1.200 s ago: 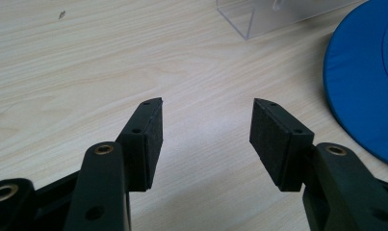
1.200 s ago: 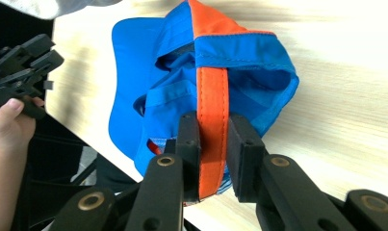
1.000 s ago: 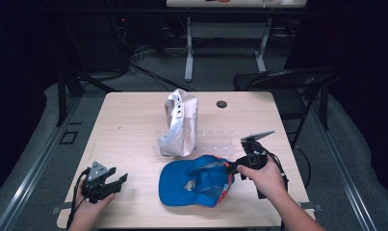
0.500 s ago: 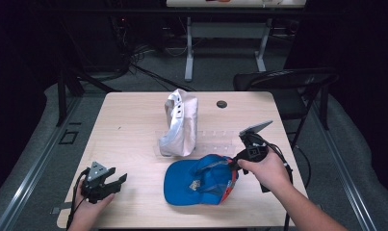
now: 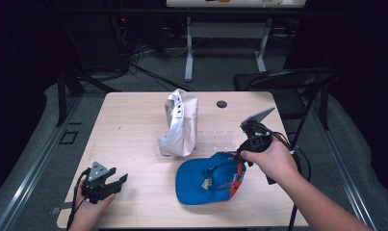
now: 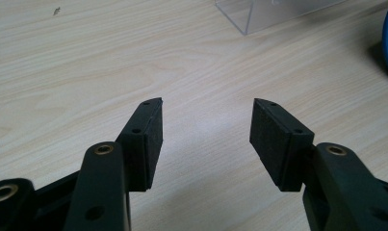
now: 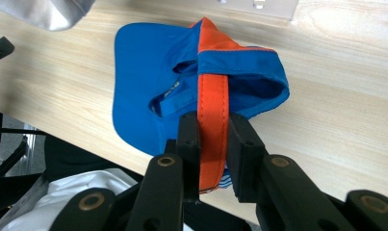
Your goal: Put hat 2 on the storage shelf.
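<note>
Dark room, wooden table (image 5: 134, 125) with 2 caps. White cap (image 5: 178, 125) stands mid-table against a clear acrylic stand (image 5: 215, 139). Blue cap (image 5: 206, 179) has slid right along the near edge since 1 s ago, dragged by the right gripper (image 7: 213, 139), jaws clamped on its orange strap (image 7: 213, 96); likely being repositioned. Left gripper (image 6: 206, 125) idle, jaws wide, nothing between.

Light wooden table (image 5: 134, 130) — bearing a blue cap (image 5: 206, 179), a grey cap (image 5: 179, 124), a clear acrylic stand (image 5: 215, 139) and a small black disc (image 5: 222, 104).
</note>
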`<state>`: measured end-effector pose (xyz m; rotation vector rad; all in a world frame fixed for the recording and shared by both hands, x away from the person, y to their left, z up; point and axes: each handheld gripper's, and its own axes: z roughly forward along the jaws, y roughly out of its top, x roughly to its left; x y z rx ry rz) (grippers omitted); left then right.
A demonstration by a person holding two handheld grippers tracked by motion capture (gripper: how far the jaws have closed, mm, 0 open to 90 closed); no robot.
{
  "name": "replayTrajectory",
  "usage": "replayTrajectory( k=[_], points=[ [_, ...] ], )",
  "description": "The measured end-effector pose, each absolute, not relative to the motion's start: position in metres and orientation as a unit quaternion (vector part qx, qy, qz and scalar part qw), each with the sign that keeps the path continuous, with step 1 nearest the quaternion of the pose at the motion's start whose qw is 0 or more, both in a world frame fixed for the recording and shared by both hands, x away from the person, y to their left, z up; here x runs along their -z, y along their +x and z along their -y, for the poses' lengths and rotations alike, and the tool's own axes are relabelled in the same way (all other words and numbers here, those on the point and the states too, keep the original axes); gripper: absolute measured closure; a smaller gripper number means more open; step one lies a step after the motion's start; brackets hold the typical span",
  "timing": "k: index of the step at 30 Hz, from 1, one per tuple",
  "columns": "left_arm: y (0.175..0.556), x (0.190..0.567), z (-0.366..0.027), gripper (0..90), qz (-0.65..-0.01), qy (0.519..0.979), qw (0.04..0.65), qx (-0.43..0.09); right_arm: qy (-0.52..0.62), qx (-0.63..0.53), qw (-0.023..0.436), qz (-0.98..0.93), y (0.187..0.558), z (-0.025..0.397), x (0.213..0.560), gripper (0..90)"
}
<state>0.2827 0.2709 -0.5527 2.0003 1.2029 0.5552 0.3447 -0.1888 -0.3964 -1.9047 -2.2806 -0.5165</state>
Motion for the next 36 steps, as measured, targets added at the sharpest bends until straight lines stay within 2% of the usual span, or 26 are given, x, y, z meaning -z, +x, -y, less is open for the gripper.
replayTrajectory(
  k=[9,12,18,25,36],
  points=[
    [0.282,0.552,-0.271,46.0,-0.467,0.778,0.363,-0.214,-0.639,0.198,0.086,0.738,0.349,0.191,0.362,77.2],
    [0.282,0.552,-0.271,46.1,-0.466,0.778,0.363,-0.215,-0.637,0.215,0.111,0.732,0.35,0.196,0.354,77.3],
    [0.282,0.552,-0.271,46.0,-0.469,0.775,0.365,-0.217,-0.633,0.278,0.196,0.696,0.35,0.208,0.353,77.4],
    [0.282,0.553,-0.27,46.0,-0.469,0.775,0.365,-0.216,-0.621,0.33,0.244,0.668,0.351,0.215,0.348,77.4],
    [0.282,0.552,-0.271,46.0,-0.469,0.773,0.368,-0.217,-0.61,0.388,0.241,0.647,0.356,0.221,0.326,77.5]
  ],
)
